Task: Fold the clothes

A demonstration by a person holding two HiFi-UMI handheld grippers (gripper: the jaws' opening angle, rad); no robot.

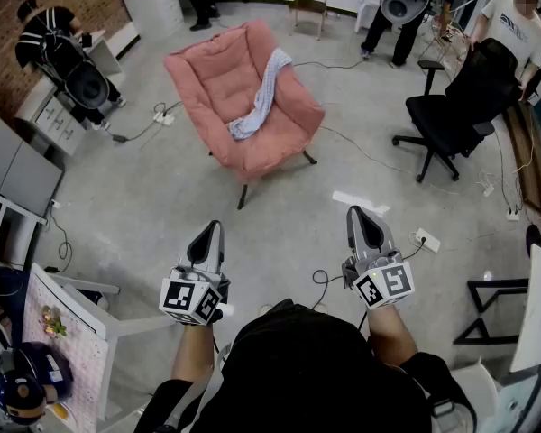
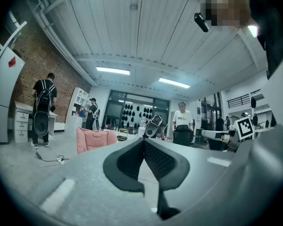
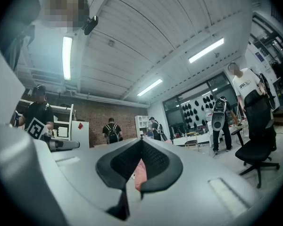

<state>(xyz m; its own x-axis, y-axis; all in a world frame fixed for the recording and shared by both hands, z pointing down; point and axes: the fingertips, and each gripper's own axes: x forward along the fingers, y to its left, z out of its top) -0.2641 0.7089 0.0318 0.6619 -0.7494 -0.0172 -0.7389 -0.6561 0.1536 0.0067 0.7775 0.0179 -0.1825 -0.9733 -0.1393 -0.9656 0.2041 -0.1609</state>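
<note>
Clothing: a pale cloth (image 1: pixel 261 93) lies draped over the right arm and seat of a pink armchair (image 1: pixel 218 78), far from the person, mid-room.
Left gripper: the left gripper (image 1: pixel 215 227) has its jaws pressed together with nothing between them. It is held near the body, left of centre, tip aimed toward the armchair.
Right gripper: the right gripper (image 1: pixel 355 212) is likewise closed and empty. The pink seen behind its jaws in its own view is the distant armchair, not something gripped.
Why held so: with the cloth well apart from both tools there is nothing to grasp, so closed jaws carried forward at waist level look like an approach posture.
Stage: folding seems not begun; the cloth hangs loose and unfolded.
Next move: probably getting close, opening both jaws and taking the cloth by its edge.
Risk: hanging half over the arm, the cloth could slide to the floor (image 1: pixel 279 233) if tugged from one side; cables lie near the chair legs.
Surroundings: a black office chair (image 1: pixel 455 106) stands far right; people stand along the far edges.
</note>
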